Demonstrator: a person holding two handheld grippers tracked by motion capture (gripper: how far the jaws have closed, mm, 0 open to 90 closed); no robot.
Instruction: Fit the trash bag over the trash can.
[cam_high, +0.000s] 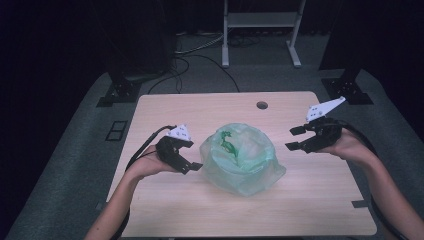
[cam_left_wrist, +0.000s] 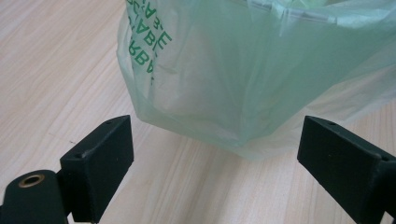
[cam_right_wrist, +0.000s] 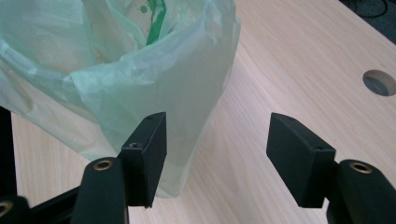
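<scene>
On the middle of the wooden table (cam_high: 310, 200) we see the green plastic bag (cam_high: 242, 157) sitting puffed up and not yet held, with our left gripper (cam_high: 192, 166) and right gripper (cam_high: 295, 138) on its 2 sides, jaws wide open, nothing grabbed.

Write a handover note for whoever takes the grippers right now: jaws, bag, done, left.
Left gripper: jaws open, low beside the green plastic bag on its left side, nothing between them.
Right gripper: jaws open, empty, off the bag's right side with a gap to it.
Bag: stands mid-table, mouth open upward, green print on it; contents not readable.
Done: nothing gripped yet.
Left: probably close each gripper on its side of the bag's rim, then handle the bag.
</scene>
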